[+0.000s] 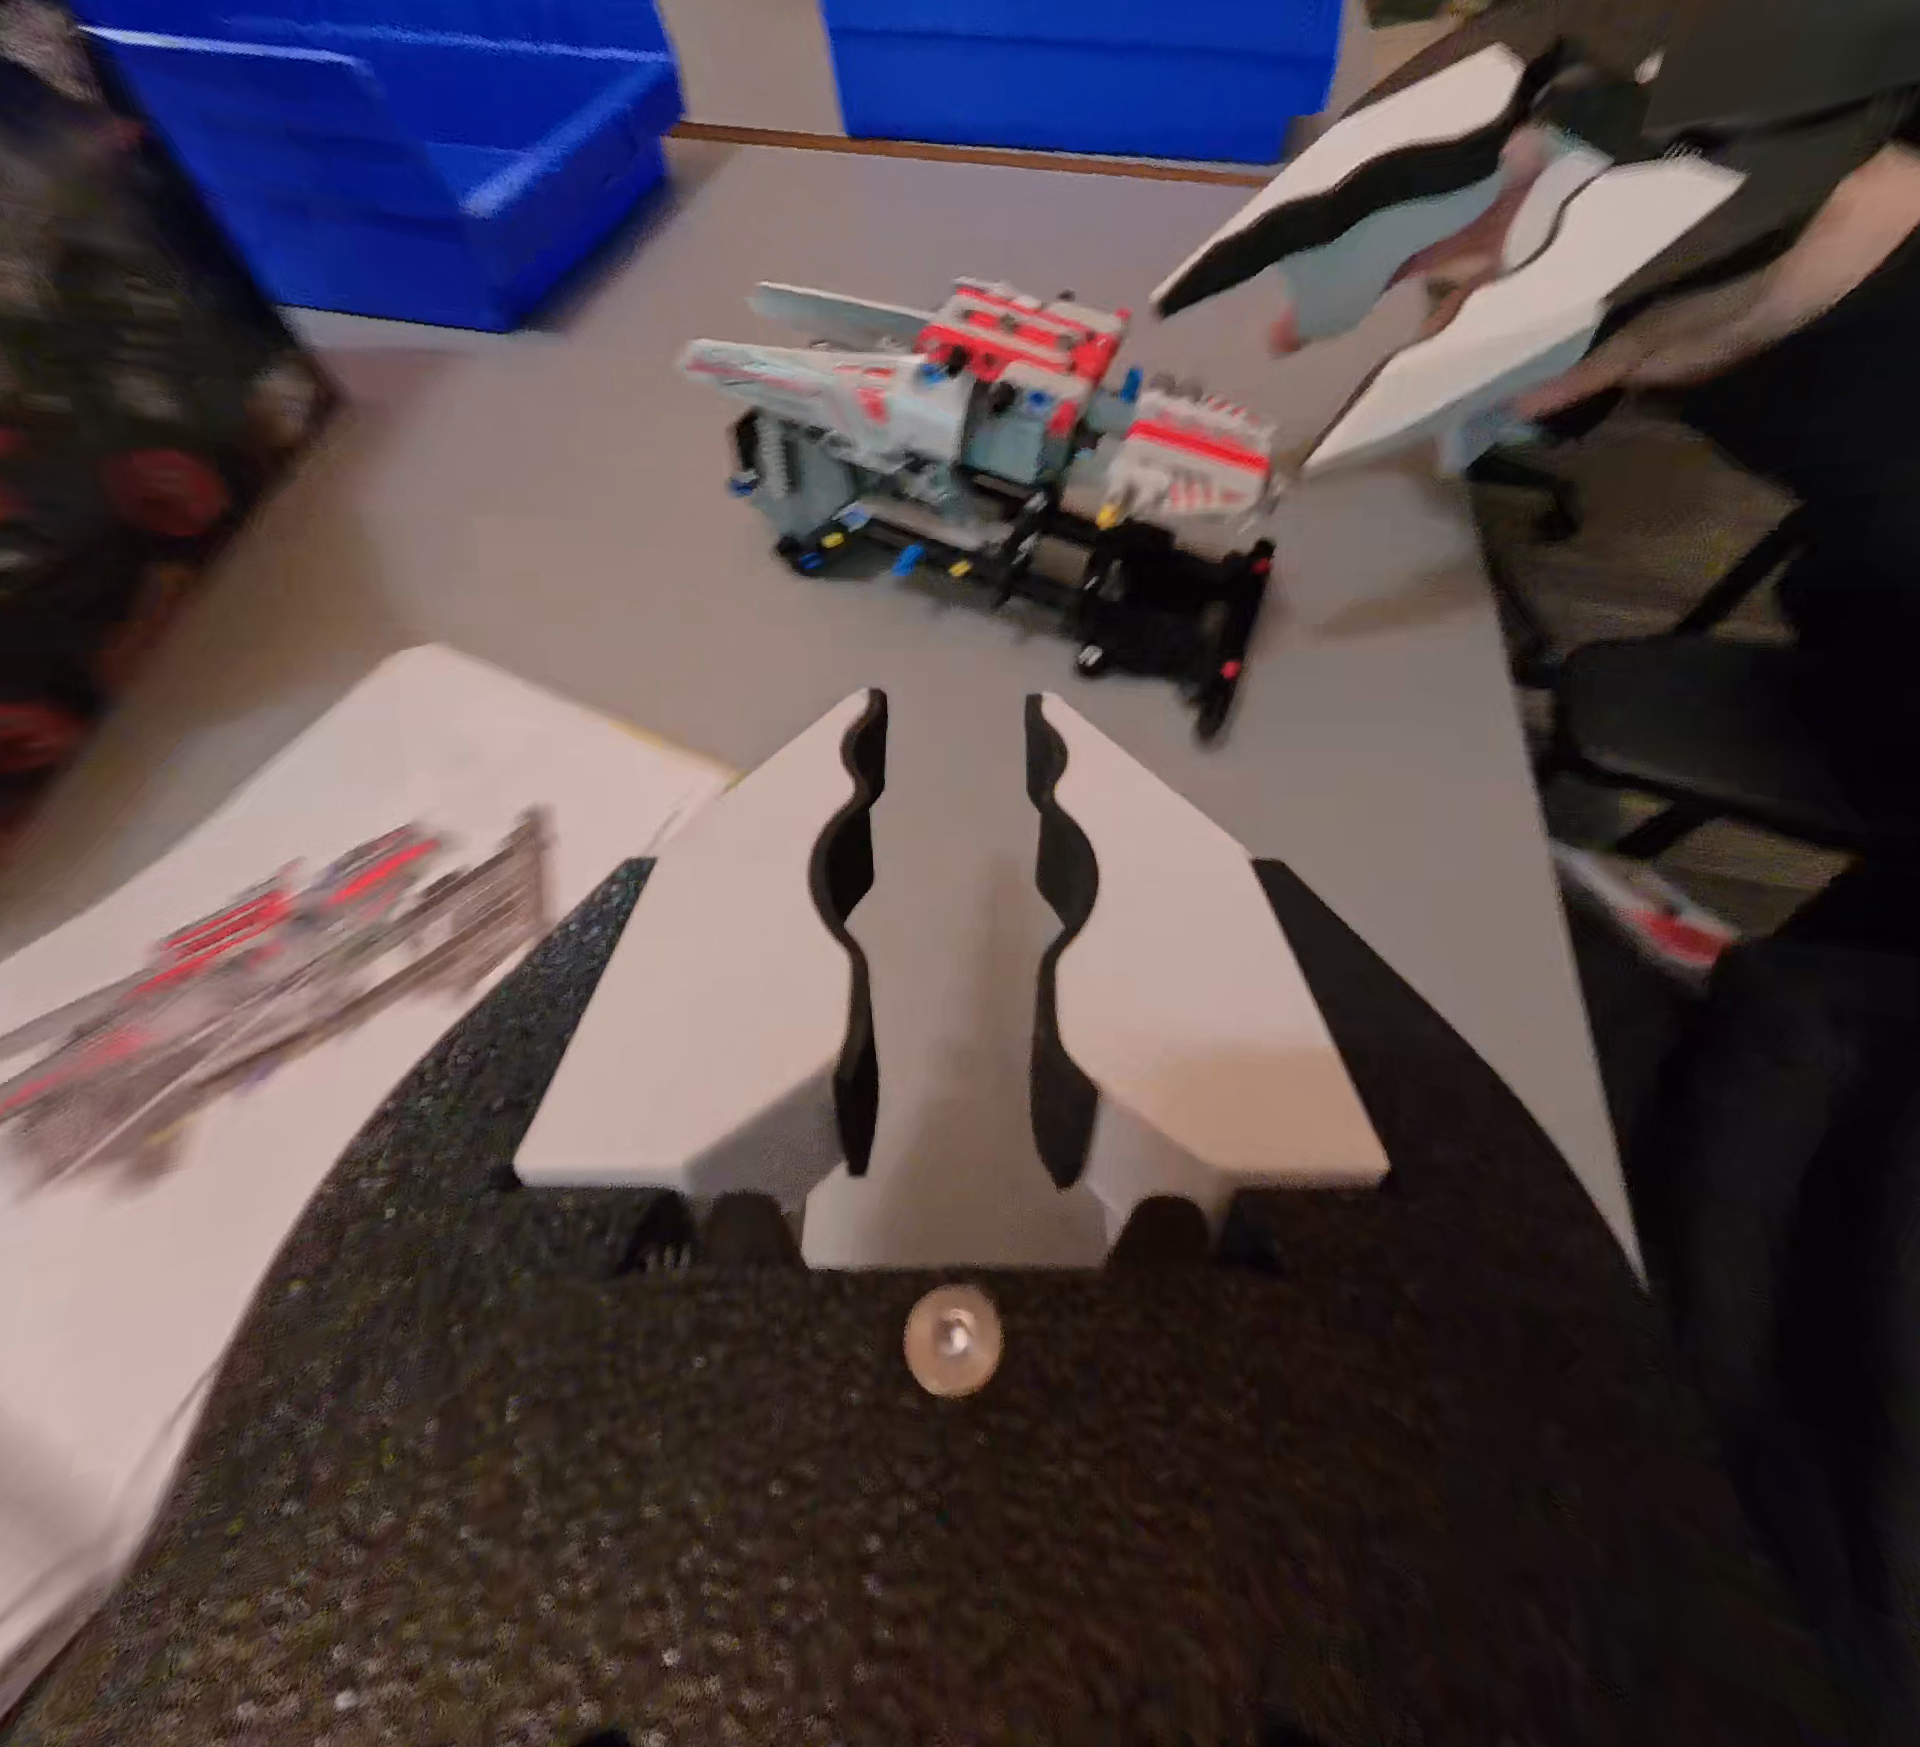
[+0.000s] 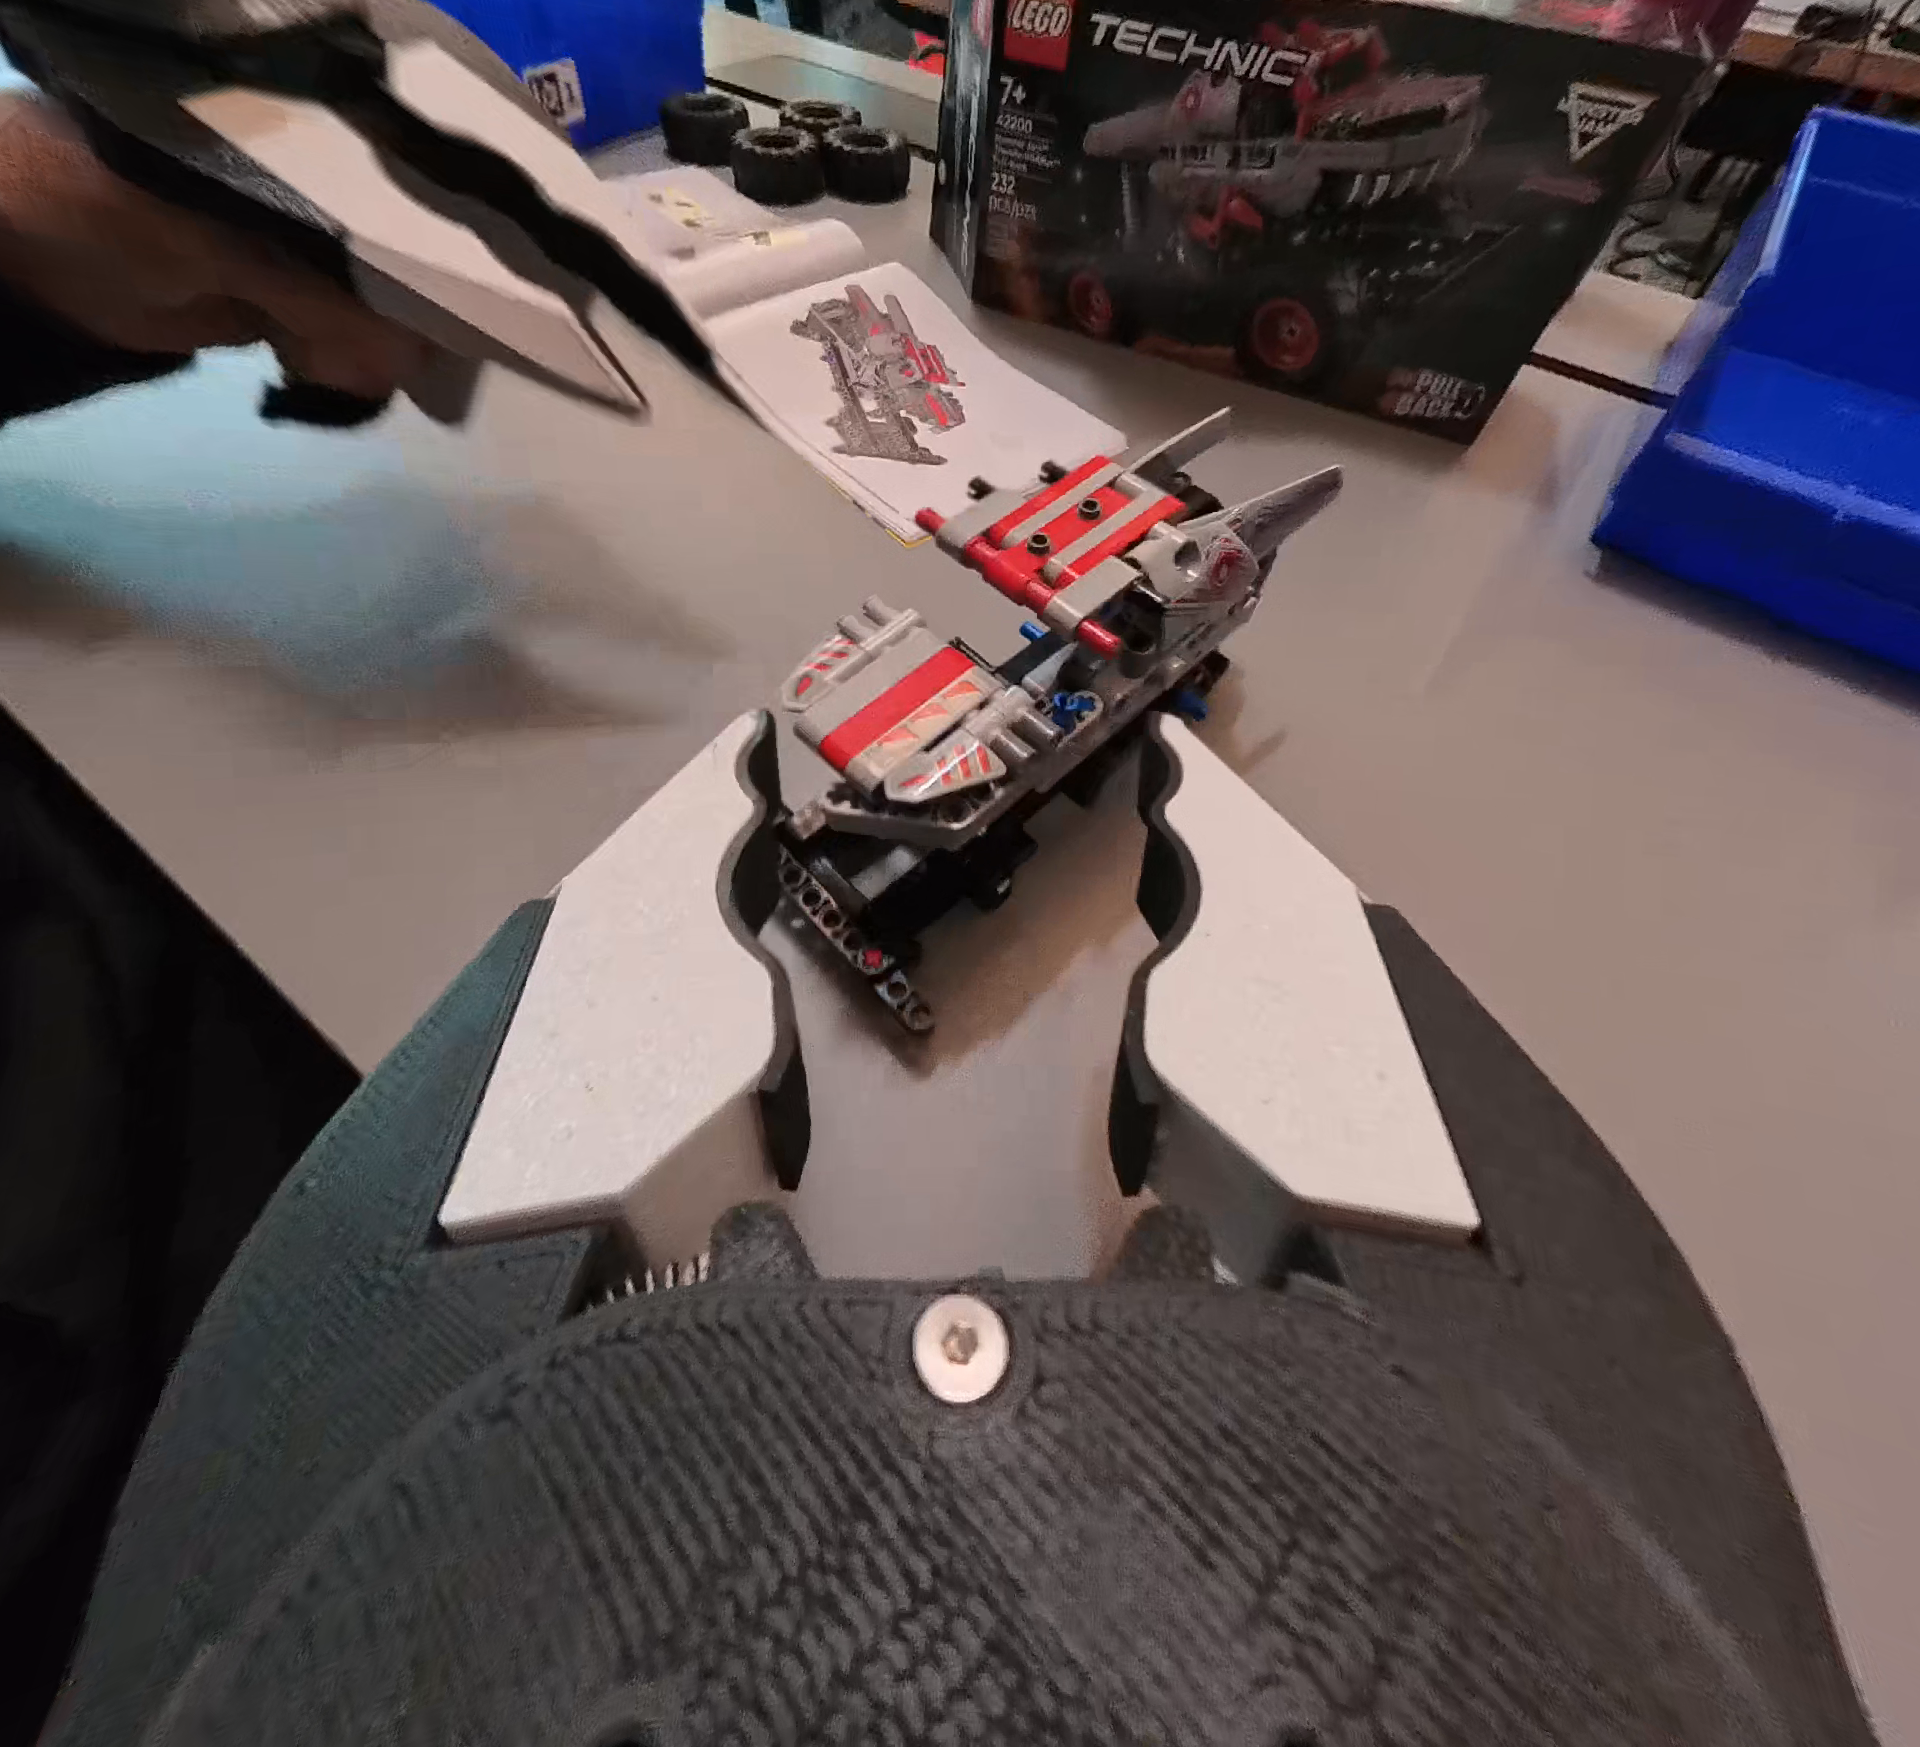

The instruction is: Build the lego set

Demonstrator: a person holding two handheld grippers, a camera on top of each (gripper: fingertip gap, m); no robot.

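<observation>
While both grippers' fingers (image 1: 956, 866) (image 2: 961, 866) gape empty, the lego model (image 2: 1029, 689) sits on the table (image 2: 1455, 866).

Grey, red and black lego truck body (image 2: 1029, 710) sits wheel-less on the desk (image 2: 1455, 866), roof panel tilted up; four black tyres (image 2: 790, 144) cluster well apart beyond the open instruction booklet (image 2: 894, 367).

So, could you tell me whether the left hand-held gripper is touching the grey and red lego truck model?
Apart. The left wrist view shows bare table between the left hand-held gripper and the grey and red lego truck model.
</observation>
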